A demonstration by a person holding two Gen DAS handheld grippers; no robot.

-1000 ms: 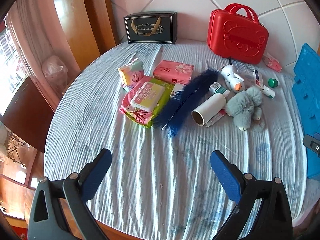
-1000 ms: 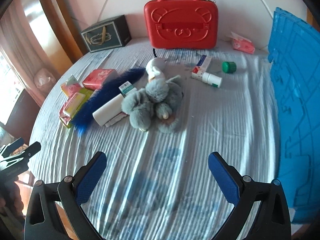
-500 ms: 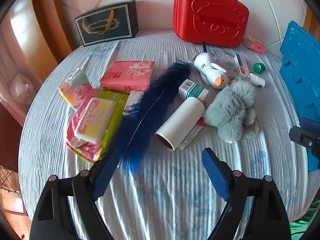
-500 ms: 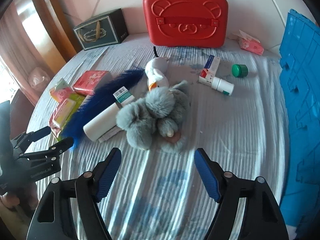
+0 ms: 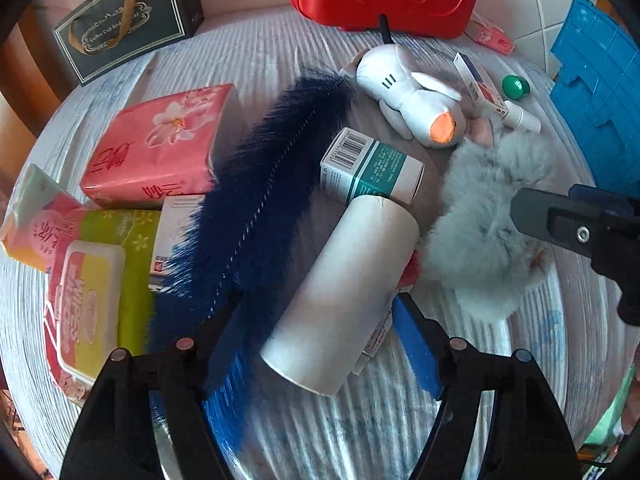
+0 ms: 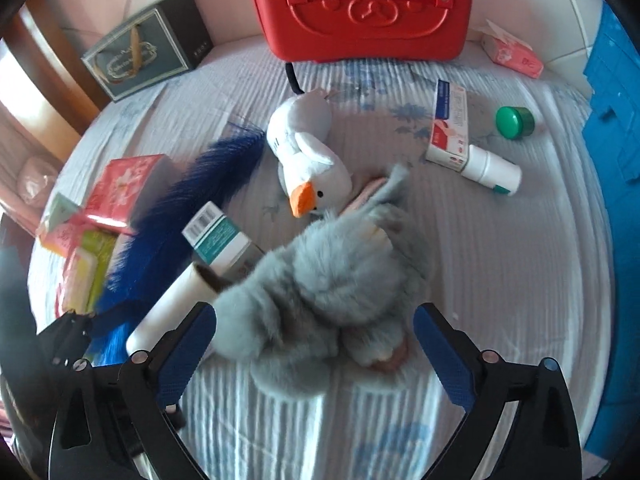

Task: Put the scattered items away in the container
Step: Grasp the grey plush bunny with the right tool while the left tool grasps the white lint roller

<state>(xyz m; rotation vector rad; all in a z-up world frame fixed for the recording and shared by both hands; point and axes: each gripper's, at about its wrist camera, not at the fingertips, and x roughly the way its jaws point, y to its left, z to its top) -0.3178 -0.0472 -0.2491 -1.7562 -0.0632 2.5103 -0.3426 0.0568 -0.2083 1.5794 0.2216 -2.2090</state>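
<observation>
Scattered items lie on a striped bedsheet. My left gripper (image 5: 320, 340) is open, its fingers on either side of a white paper roll (image 5: 340, 296) that lies beside a dark blue feather duster (image 5: 256, 208). My right gripper (image 6: 316, 352) is open around the near end of a grey fluffy plush (image 6: 332, 292), which also shows in the left wrist view (image 5: 480, 240). A white duck plush (image 6: 308, 160), a teal-and-white box (image 6: 216, 236), a red-and-white box (image 6: 450, 124), a white bottle (image 6: 490, 170) and a green cap (image 6: 514, 122) lie around. A blue crate (image 6: 616, 160) stands at the right.
A red bear suitcase (image 6: 360, 4) and a dark gift bag (image 6: 148, 44) stand at the back wall. Pink tissue packs (image 5: 156, 144) and a wet-wipes pack (image 5: 92, 304) lie at the left. A small pink pack (image 6: 512, 54) lies at the back right.
Both grippers have moved forward and down into the pile. The left now straddles the paper roll and the right straddles the grey plush. Both stay open.
</observation>
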